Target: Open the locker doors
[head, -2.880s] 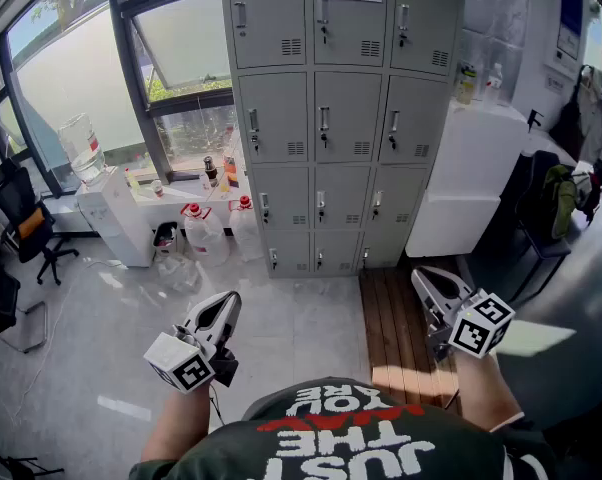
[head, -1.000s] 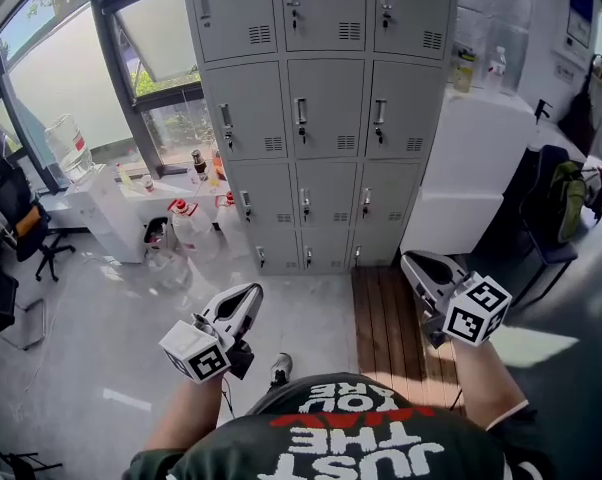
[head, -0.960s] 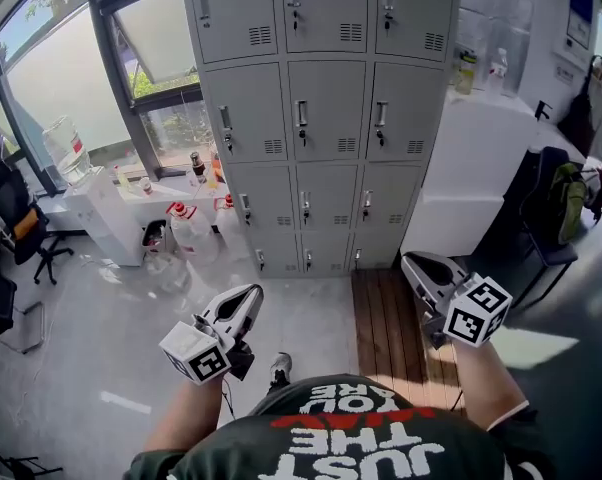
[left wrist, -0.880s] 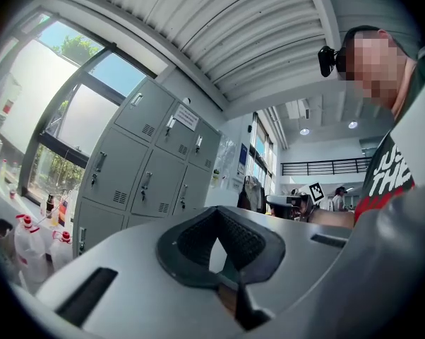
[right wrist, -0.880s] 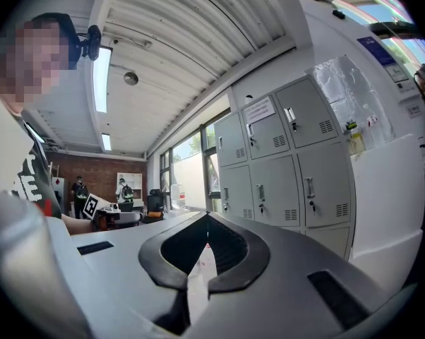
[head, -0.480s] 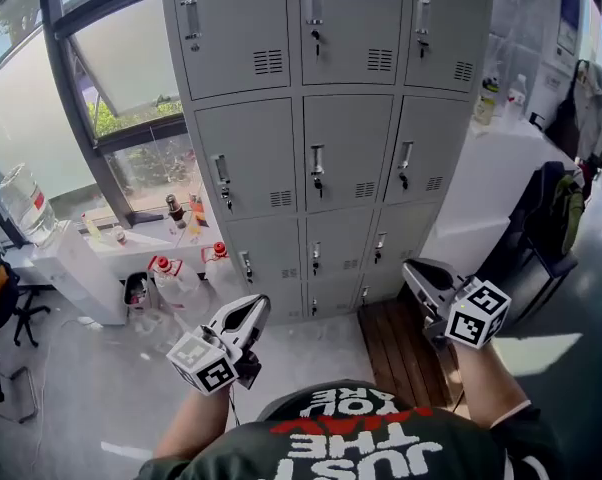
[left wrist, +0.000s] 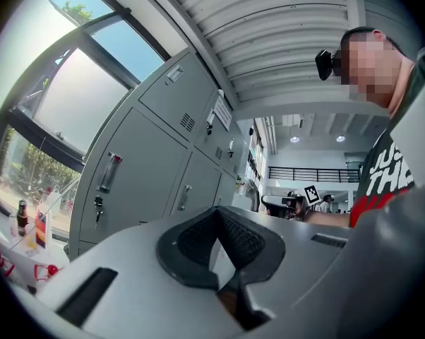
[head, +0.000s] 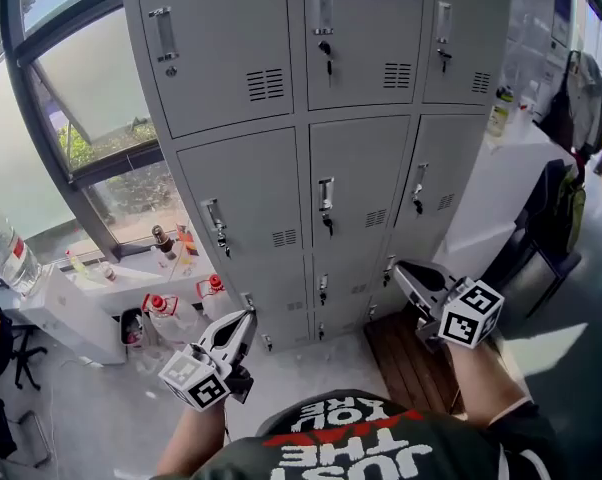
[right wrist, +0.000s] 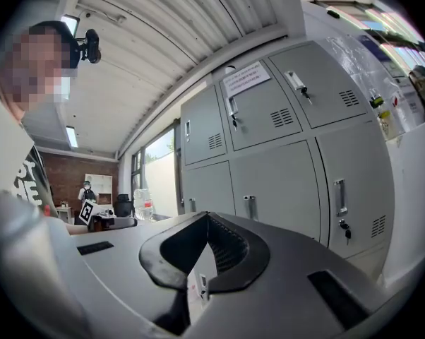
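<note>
**Subject.** The locker (head: 281, 168) is a grey steel cabinet standing at 12 o'clock of the person and filling the upper middle of the head view. It has three columns of doors, and every door in view is shut. The nearest candidate is the centre door (head: 366, 183) of the middle row. Its upright handle (head: 326, 194) sits near the left edge, with a key (head: 327, 224) hanging in the lock just below.

**Handling, as judged.** The doors look like thin painted sheet metal: stiff, light on the hinge and smooth enough to slip. With the handles set at the left, the hinges are probably on the right, so the pull should be outward and round toward 3 o'clock. The best hold is the handle, pinched across its narrow bar. The key is small and may need turning first.

**Tongs.**
- The left gripper (head: 245, 319) is at 7 o'clock, closed and empty.
- The right gripper (head: 402, 269) is at 4 o'clock, its jaws likewise pressed together on nothing.
- Both point at the cabinet and are well apart from it.

**Surroundings.** A window (head: 71, 118) is at 10 o'clock, with water bottles (head: 161, 313) on the floor below it. Wooden decking (head: 411, 358) lies at 5 o'clock.
</note>
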Motion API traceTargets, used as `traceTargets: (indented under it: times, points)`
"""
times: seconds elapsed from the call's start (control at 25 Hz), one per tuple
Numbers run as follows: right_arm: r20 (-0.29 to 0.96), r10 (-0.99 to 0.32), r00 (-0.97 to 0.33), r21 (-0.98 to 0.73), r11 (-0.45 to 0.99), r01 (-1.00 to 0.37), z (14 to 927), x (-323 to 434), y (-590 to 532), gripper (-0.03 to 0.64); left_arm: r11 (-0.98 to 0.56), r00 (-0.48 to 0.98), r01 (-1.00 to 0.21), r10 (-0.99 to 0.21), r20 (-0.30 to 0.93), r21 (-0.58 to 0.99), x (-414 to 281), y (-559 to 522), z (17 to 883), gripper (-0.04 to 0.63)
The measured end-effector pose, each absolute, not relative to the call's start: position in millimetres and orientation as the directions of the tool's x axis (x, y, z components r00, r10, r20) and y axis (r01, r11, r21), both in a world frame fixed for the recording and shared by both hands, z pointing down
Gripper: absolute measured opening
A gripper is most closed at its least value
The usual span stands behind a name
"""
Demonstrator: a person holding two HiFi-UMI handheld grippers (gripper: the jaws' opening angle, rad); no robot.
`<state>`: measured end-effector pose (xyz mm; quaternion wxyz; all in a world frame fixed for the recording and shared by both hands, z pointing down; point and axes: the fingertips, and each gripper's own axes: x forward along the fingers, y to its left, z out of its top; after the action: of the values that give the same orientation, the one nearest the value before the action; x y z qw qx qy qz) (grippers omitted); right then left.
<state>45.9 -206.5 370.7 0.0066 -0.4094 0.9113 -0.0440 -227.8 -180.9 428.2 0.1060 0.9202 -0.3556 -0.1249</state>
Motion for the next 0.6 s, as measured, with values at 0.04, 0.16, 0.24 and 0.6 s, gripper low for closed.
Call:
traceTargets:
  times: [0.04,0.16,0.24,0.6]
  points:
    - [0.026,-0.745,-0.667,-0.087,0.663,-0.744,372.0,46.5,-215.8,0.034,-0.726,0.718,-0.626,-0.679,-0.151,0.286,-226.2,-189.1,428.8,0.008]
    - [0.024,-0.738,-0.674,-0.097,0.669,-0.737,371.4,56.0,-243.9,0.034,-0.708,0.705,-0.643,-0.696,-0.135,0.293,-218.8,-216.1,429.8,0.008]
    - [0.016,-0.730,-0.684,-0.100,0.679,-0.727,366.8,67.6,-263.3,0.034,-0.699,0.696,-0.656,-0.706,-0.128,0.285,-205.9,-232.2,425.4,0.008]
    - [0.029,-0.663,-0.748,-0.054,0.746,-0.664,345.4,143.4,-351.2,0.034,-0.677,0.651,-0.687,-0.735,-0.191,0.265,-103.0,-299.4,390.6,0.008]
